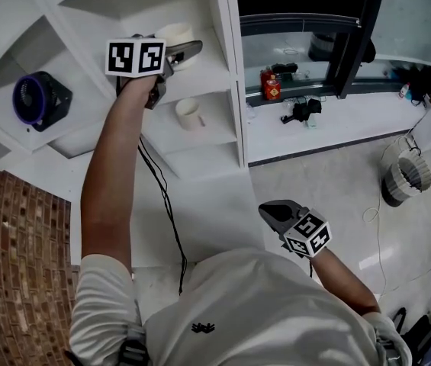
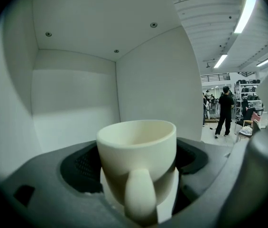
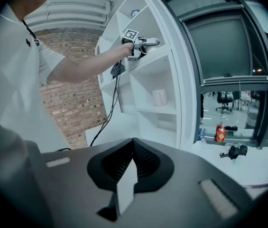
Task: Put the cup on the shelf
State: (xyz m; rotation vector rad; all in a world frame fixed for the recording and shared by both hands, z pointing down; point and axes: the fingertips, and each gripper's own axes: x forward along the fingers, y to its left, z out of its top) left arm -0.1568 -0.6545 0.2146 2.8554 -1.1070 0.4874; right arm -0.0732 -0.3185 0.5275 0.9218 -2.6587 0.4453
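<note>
A cream cup (image 1: pixel 175 35) sits between the jaws of my left gripper (image 1: pixel 188 50), inside an upper compartment of the white shelf unit (image 1: pixel 226 90). In the left gripper view the cup (image 2: pixel 136 148) fills the gap between the dark fingers (image 2: pixel 77 167), upright, with its handle toward the camera. Whether its base touches the shelf board is hidden. A second cream cup (image 1: pixel 190 113) stands one compartment lower. My right gripper (image 1: pixel 274 212) hangs low near the person's chest, its jaws (image 3: pixel 133 146) shut with nothing in them. From there the left gripper (image 3: pixel 145 42) shows raised at the shelf.
A black and purple fan (image 1: pixel 36 99) sits in a left compartment. A black cable (image 1: pixel 165 204) hangs from the left gripper. A brick wall (image 1: pixel 17 265) is at the left. A red bottle (image 1: pixel 271 86) and small items lie on the window sill. A person (image 2: pixel 226 110) stands far off.
</note>
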